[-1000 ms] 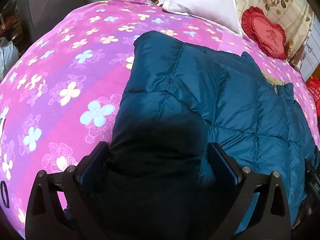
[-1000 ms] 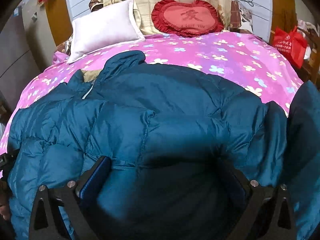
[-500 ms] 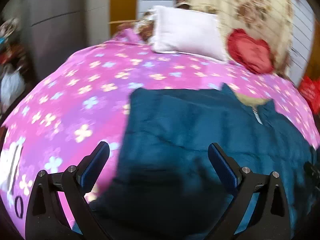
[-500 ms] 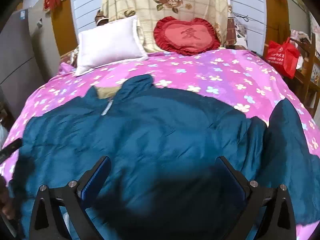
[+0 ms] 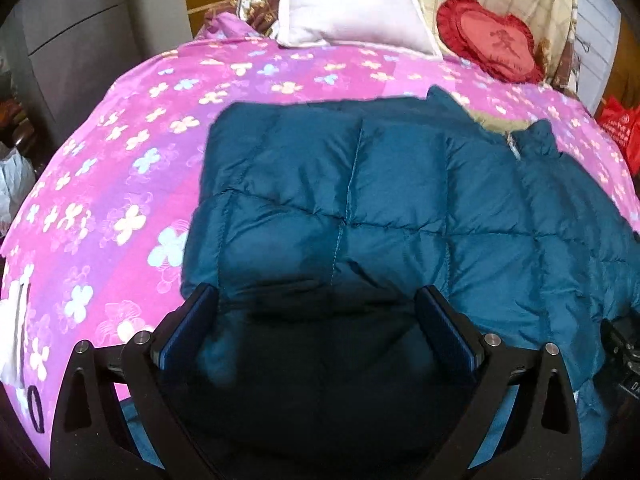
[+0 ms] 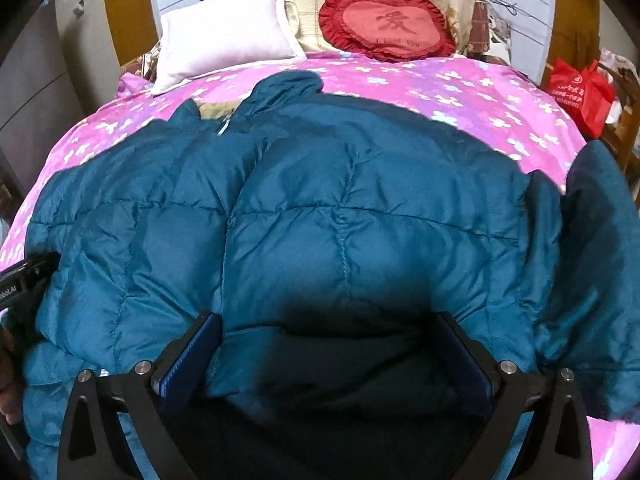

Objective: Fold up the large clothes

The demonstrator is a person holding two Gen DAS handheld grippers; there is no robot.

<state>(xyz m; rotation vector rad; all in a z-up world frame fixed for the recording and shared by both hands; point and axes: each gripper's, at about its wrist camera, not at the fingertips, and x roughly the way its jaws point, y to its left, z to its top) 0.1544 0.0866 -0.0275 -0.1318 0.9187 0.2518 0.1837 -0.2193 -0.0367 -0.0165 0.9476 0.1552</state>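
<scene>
A teal quilted puffer jacket (image 5: 392,200) lies spread on the pink flowered bedspread (image 5: 132,168), collar toward the pillows. My left gripper (image 5: 316,304) is open over the jacket's near left hem, and dark fabric fills the wide gap between its fingers. The right wrist view shows the same jacket (image 6: 340,208) with its zip and collar at the upper left and one sleeve (image 6: 600,240) lying out to the right. My right gripper (image 6: 330,326) is open too, with the near hem bunched between its fingers.
A white pillow (image 6: 228,36) and a red heart cushion (image 6: 388,24) rest at the head of the bed. A red bag (image 6: 580,92) stands off the bed's right side. Grey cabinets (image 5: 68,32) line the left. The other gripper's body shows at each view's edge.
Half a second ago both grippers were farther back from the jacket; now both are close over the near hem again. The jacket lies flatter and wider. Both stayed open.
</scene>
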